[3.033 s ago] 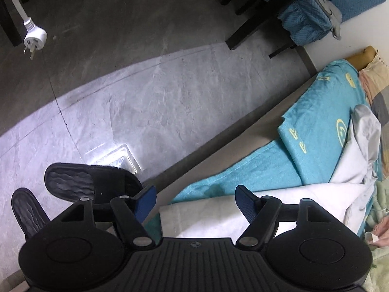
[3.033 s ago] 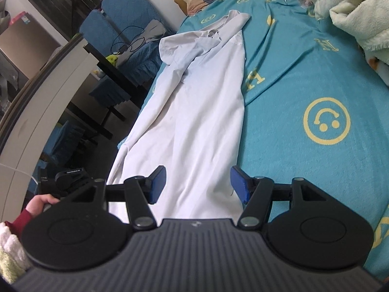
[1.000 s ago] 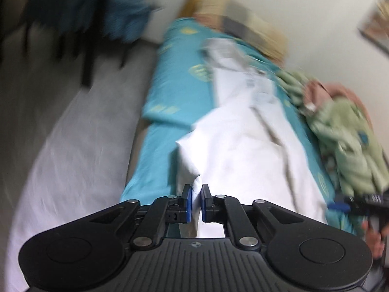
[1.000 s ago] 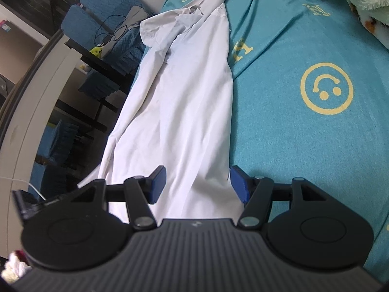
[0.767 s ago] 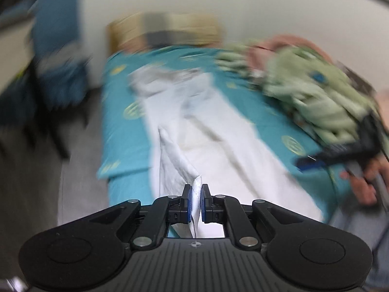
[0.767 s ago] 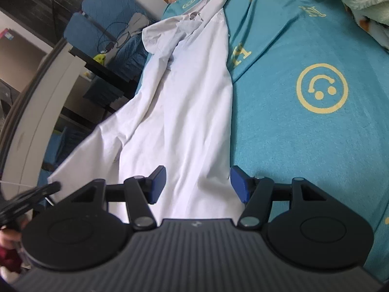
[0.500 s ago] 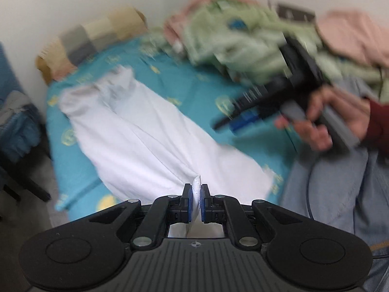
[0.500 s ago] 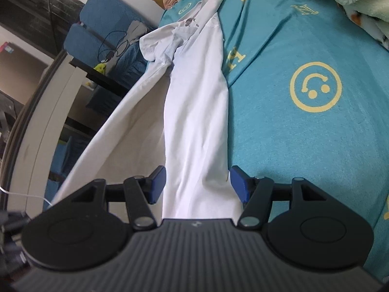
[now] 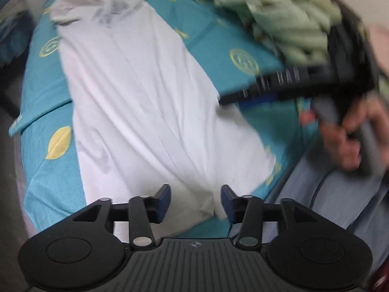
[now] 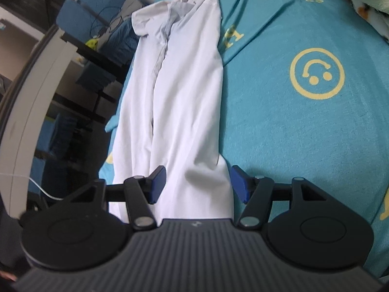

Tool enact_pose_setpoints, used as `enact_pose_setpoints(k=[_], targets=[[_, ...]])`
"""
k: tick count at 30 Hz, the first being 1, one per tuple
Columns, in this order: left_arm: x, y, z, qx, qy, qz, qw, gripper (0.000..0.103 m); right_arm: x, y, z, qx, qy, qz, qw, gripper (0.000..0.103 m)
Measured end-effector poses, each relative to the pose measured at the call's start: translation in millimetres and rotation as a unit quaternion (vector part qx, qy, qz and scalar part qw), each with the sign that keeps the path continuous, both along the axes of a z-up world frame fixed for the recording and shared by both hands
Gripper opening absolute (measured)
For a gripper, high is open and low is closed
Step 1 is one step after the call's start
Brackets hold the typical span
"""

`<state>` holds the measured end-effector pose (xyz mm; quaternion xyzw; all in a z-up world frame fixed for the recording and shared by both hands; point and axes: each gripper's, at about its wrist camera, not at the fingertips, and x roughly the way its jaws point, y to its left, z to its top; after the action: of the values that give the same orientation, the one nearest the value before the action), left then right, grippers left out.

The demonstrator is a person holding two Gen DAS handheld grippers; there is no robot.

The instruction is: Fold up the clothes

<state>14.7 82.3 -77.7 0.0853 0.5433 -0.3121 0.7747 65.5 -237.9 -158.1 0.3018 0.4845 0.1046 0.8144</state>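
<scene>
Motion blur smears the heap of pale green fleecy bedding (image 9: 279, 17) at 1 o'clock in the left wrist view. The black handheld right gripper (image 9: 243, 97) at 3 o'clock is streaked, so its jaw spacing is unreadable there. The long white cotton shirt (image 10: 184, 112) runs under that gripper's body at 6 o'clock in its own view.

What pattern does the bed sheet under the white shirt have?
The bed sheet is teal with yellow smiley faces and letters, clearest in the right wrist view.

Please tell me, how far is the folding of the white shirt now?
Done: one lengthwise side of the white shirt looks folded over, so it lies long and narrow on the teal bedsheet. In hand: nothing; the left gripper and right gripper both have open jaws over the hem. Left: probably the crosswise folds.
</scene>
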Motion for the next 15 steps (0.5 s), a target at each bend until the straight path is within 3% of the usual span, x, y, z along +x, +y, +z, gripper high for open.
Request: enact_pose_setpoints(k=[1,2,4,7,11,15], targets=[[8,9,3,-0.019,-0.005,0.033,0.9993,0.071,0,1,-1,0.000,0.003,0.002,1.000,0.062],[19,17,4,-0.030,-0.012,0.069,0.9971,0.074,1,1,-2,0.001,0.006,0.003,1.000,0.062],[38,35,2,-0.039,-0.024,0.139,0.9892,0.075,2,2,-4,0.001,0.012,0.005,1.000,0.062],[69,54,-20,-0.028,-0.005,0.214,0.9764,0.075,2,3,-7,0.005,0.022,0.006,1.000,0.062],[86,57,-43,0.003,0.008,0.242,0.9702,0.073,-1,0,-11,0.015,0.039,0.001,0.999,0.062],[88,60,-53,0.018,0.012,0.245,0.9692,0.073,-1,-2,-16,0.027,0.054,-0.004,0.998,0.061]])
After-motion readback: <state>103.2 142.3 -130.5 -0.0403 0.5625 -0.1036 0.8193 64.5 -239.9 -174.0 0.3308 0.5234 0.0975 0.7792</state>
